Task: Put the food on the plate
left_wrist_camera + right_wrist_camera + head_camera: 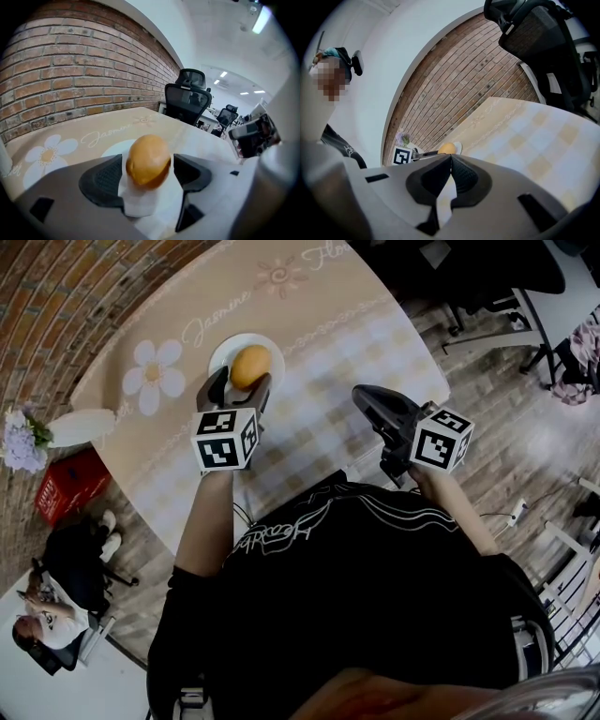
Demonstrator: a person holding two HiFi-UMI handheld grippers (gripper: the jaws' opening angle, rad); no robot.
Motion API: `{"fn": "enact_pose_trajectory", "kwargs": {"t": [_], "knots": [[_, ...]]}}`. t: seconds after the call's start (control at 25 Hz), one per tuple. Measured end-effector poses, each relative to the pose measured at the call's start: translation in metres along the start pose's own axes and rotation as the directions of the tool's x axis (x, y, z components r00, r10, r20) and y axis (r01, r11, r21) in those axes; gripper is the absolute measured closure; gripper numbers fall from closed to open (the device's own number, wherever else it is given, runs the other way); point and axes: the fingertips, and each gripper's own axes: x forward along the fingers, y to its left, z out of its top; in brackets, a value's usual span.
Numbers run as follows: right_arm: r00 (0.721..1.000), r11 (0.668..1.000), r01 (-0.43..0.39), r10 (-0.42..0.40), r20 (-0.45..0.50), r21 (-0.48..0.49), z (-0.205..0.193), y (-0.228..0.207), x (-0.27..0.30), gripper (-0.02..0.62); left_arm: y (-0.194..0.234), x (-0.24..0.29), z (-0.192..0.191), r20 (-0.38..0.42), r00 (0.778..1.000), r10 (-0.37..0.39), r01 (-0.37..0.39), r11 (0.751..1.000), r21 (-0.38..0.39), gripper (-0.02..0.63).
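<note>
The food [250,367] is a smooth, rounded, golden-orange lump, egg-like in outline. It sits on the round white plate [217,356] towards the far left of the table [319,352]. What kind of food it is cannot be made out. In the left gripper view it [148,159] hides much of the plate [111,150], and its underside is lost against the white beneath it.

The left gripper [240,386] reaches over the plate's near rim. Its dark, ribbed jaws stand apart, one on each side of the food and very close to it [147,169]. Whether the pads actually press the food is hard to tell.

The right gripper [360,396] hovers well to the right, over the checked part of the cloth. Its jaws are closed tip to tip with nothing between them [450,157].

The tablecloth [187,334] is beige with white daisies and script lettering, turning to pale checks on the right. A white vase [82,426] holding purple flowers [22,442] stands at the table's left edge. A red box [66,486] lies on the wooden floor below it.

The brick wall [70,70] curves behind the table, and black mesh office chairs [187,96] stand beyond it.
</note>
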Motion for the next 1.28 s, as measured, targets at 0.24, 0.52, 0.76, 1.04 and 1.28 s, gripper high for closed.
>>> {"fn": "enact_pose_trajectory", "kwargs": {"t": [0.24,0.52,0.76,1.04,1.28], "knots": [[1.000,1.000,-0.026,0.026,0.008,-0.001,-0.004,0.008,-0.002,0.598,0.000,-0.012,0.009,0.060,0.998,0.007,-0.005,1.000,-0.021,0.279],[0.997,0.992,-0.075,0.078,0.024,-0.105,0.008,0.034,-0.015,0.598,0.000,-0.049,0.015,0.120,0.992,0.027,-0.007,0.986,-0.165,0.279],[0.992,0.967,-0.117,0.126,0.023,-0.226,0.022,0.070,-0.027,0.599,-0.026,-0.104,0.032,0.224,0.974,-0.034,0.091,0.964,-0.248,0.283],[0.977,0.931,-0.193,0.213,0.031,-0.309,0.038,0.121,-0.044,0.600,-0.085,-0.175,0.062,0.324,0.924,-0.201,0.268,0.947,-0.179,0.389],[0.956,0.882,-0.257,0.293,0.032,-0.396,0.049,0.169,-0.060,0.600,-0.133,-0.222,0.078,0.387,0.861,-0.329,0.399,0.910,-0.112,0.521]]}}
